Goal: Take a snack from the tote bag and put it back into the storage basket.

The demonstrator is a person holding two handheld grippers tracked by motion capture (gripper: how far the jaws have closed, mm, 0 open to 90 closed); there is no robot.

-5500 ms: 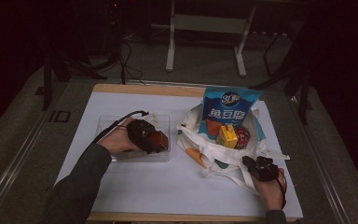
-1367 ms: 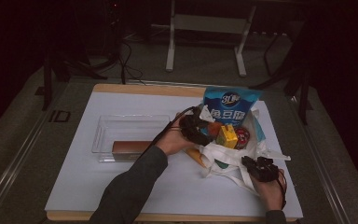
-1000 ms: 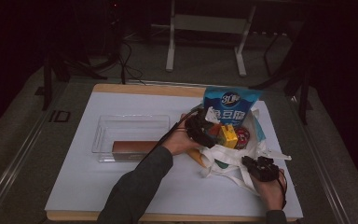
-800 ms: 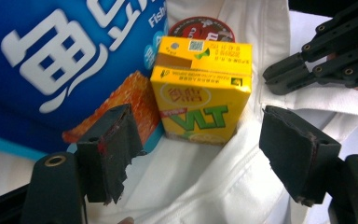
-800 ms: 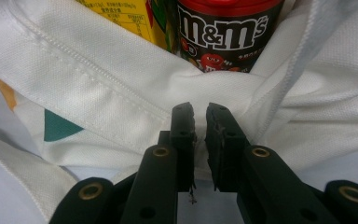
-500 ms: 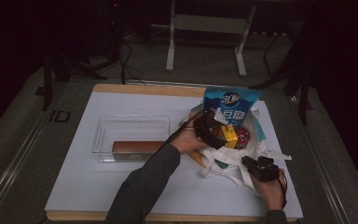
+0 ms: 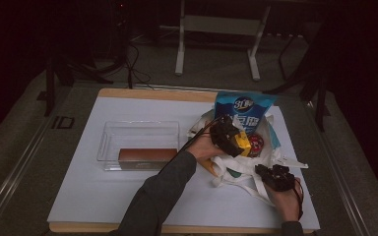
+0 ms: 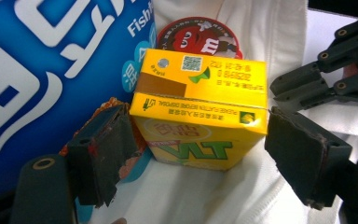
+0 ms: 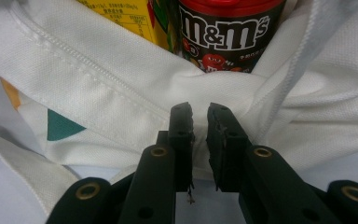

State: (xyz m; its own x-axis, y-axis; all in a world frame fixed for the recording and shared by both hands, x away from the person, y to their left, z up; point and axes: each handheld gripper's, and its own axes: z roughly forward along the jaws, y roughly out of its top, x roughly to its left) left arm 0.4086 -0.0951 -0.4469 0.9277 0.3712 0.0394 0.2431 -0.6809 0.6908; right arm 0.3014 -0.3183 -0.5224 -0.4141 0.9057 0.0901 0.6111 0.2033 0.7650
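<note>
A yellow drink carton [image 8: 200, 88] stands in the white cloth bag [image 7: 236, 169] beside a blue snack bag [image 7: 241, 105] and a red-lidded M&M's tub [image 8: 198, 37]. My left gripper [image 8: 198, 126] reaches into the bag and straddles the carton [image 7: 244, 142]. Its jaws have just been opening, and the pads stand at the carton's sides without pressing. At the bag's near right edge my right gripper [image 7: 270, 174] is shut on a fold of the white fabric [image 9: 98, 93]. The tub [image 9: 228, 32] rises just behind that gripper [image 9: 199, 114].
A clear plastic box [image 7: 138, 129] sits left of the bag with a brown block [image 7: 146, 155] lying in it. All of this rests on a white mat [image 7: 103, 196] over a wooden table. A metal stand [image 7: 179, 49] is on the floor beyond.
My left gripper left the clear box, where the brown block now lies, and crossed right into the bag, edging further right and down over the last second. The right gripper stayed put.
</note>
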